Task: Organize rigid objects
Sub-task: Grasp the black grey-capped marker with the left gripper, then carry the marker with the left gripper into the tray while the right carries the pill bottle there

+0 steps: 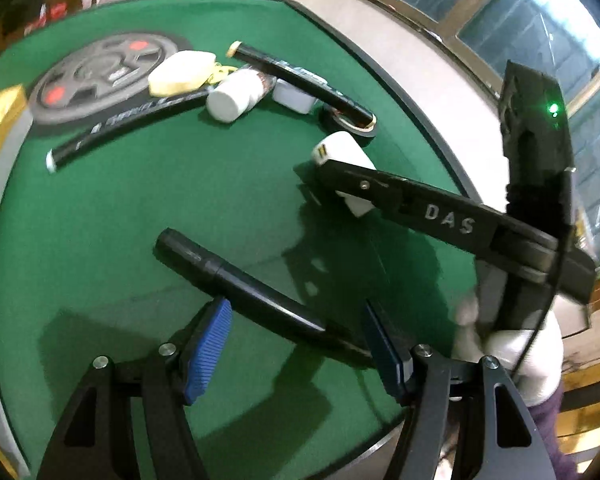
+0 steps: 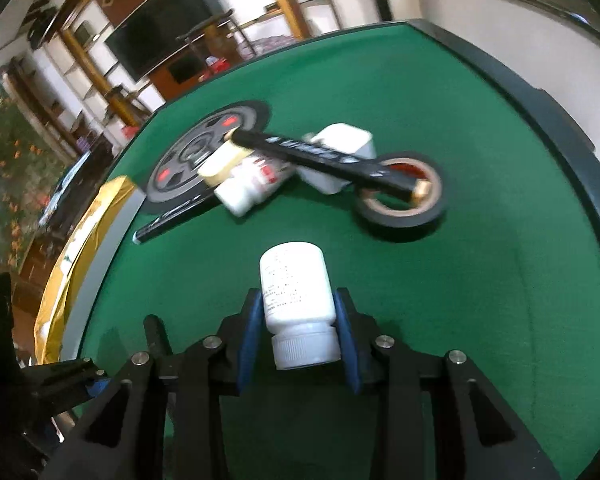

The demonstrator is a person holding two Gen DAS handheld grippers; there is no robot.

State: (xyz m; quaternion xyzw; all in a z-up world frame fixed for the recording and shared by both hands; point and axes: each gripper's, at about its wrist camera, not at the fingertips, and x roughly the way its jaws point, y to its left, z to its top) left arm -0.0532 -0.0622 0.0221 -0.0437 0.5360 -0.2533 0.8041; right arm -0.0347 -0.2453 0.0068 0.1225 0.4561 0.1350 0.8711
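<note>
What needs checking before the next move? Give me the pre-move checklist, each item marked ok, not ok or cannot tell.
1. Right gripper has the white bottle between its blue pads, cap toward the camera: ok.
2. Bottle held square, no tilt: ok, it lies along the jaws.
3. Left gripper jaws open wide enough for the black marker: ok.
4. Marker lined up for a grasp: not ok, it lies slantwise through the gap, no pad touching.
5. The two grippers clear of each other: cannot tell, the right one crosses close ahead in the left view.
6. Pile beyond, black tape roll included, untouched: ok.
</note>
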